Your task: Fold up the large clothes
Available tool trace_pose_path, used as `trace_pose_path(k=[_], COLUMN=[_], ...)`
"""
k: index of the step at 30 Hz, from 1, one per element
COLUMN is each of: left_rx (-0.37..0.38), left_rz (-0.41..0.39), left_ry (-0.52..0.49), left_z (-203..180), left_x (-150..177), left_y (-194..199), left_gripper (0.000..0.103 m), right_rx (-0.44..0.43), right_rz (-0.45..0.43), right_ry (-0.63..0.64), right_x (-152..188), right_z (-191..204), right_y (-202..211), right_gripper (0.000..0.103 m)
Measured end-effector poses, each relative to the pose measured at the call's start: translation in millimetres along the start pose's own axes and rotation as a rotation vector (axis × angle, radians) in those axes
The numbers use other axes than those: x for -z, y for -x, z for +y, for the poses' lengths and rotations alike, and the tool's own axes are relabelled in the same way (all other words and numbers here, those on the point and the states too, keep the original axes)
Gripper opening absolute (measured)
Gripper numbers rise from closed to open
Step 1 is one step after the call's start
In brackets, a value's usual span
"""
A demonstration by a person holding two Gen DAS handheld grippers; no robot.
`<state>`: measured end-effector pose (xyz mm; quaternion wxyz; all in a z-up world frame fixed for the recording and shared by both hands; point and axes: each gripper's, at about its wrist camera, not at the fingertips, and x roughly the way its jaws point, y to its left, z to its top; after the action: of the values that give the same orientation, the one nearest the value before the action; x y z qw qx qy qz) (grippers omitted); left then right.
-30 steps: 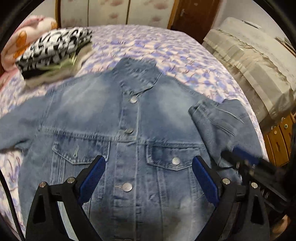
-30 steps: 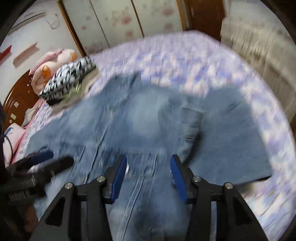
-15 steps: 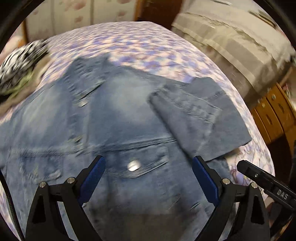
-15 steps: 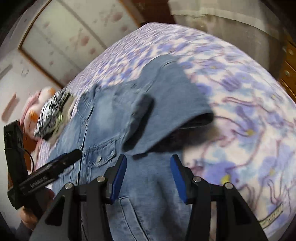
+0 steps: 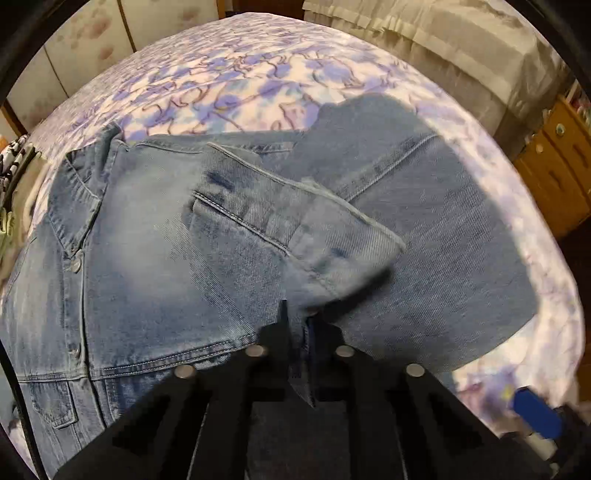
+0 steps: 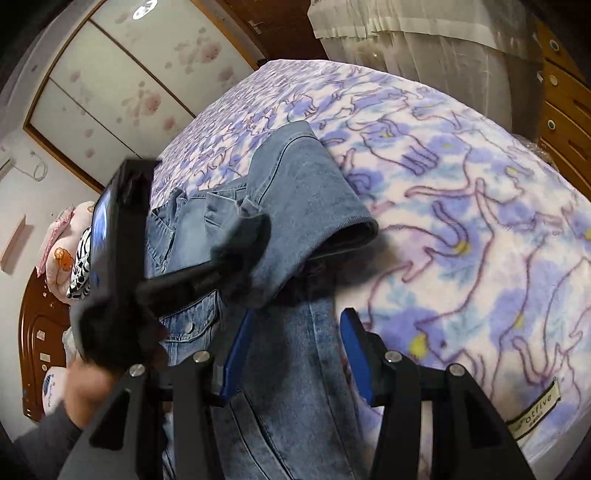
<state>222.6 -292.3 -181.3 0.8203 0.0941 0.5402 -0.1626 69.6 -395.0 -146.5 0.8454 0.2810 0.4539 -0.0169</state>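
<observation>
Across the left wrist view: a bed under a purple-and-white floral blanket (image 5: 236,77), panelled wardrobe doors (image 5: 74,55) behind, a pale draped cover (image 5: 436,40) and wooden drawers (image 5: 554,162) to the right. Spread on the blanket, buttoned front up, a denim jacket (image 5: 140,243), collar toward the upper left, hem running off the bottom edge. One sleeve (image 5: 295,218) folded back over the chest, cuff toward the upper left. Left gripper (image 5: 297,332) just closed, jaws pinched together on a fold of that sleeve's denim. At the lower right, a blue pad of the right gripper (image 5: 535,411), blurred.

From the right wrist view: same blanket (image 6: 461,206), wardrobe doors (image 6: 122,85), sheer curtain (image 6: 413,33), dark wooden headboard (image 6: 33,332) at left with a pink pillow (image 6: 62,236). Right gripper (image 6: 293,354) part open, jacket (image 6: 288,406) denim between the blue pads, contact not discernible. Left gripper's black body (image 6: 122,258) blocking the jacket's chest, sleeve (image 6: 310,206) lifted and draped over its fingers. Hand (image 6: 85,387) in a grey sleeve low at left.
</observation>
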Motion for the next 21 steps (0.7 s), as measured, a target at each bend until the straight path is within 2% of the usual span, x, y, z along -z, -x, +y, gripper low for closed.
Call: trace_pose_path(k=[3,6,10,11,12,13,14,16,18,21], left_rx=[-0.025,-0.055,-0.150,-0.160,-0.160,-0.156,-0.148,-0.106,-0.030,0.069], left_rz=[-0.149,-0.283,-0.372,-0.363,-0.331,-0.292,-0.246,-0.171,-0.115,-0.106], left_ry=[-0.022,0.012,0.100,0.129,0.165,0.197,0.237,0.332,0.425,0.541], left_z=[19.0,66.1,143.6,162.8,184.7,203.2,220.5,254.1,285.3,317.1], left_x=[-11.0,-12.7,11.2,20.0,31.4,39.2,49.1,74.5,96.2,111.7], left_y=[46.7,101.7,136.1,134.9,129.0,120.7,110.8,93.0,76.6,62.3], left_gripper=[0.004,0.004,0.005,0.009,0.022,0.046,0.063,0.065,0.065,0.065], right_rx=[0.006,0.003,0.012,0.013,0.012,0.012,0.013,0.024,0.041,0.061], right_rz=[-0.016,-0.022,-0.014,-0.004,0.008,0.016,0.027,0.046,0.058,0.072], right_ry=[0.023,0.043,0.091,0.104,0.115,0.123,0.131,0.154,0.188,0.230], right_x=[1.4,3.3,8.6,10.5,13.0,14.2,16.0,19.1,21.8,23.0], right_z=[4.3,9.8,21.5,24.7,27.5,29.1,31.4,36.9,43.1,51.7], right_y=[4.5,6.1,2.6,0.0,-2.5,-5.3,-8.0,-13.7,-17.8,-21.8], right_gripper=[0.050,0.050,0.049,0.049,0.049,0.049,0.049,0.050,0.049,0.049])
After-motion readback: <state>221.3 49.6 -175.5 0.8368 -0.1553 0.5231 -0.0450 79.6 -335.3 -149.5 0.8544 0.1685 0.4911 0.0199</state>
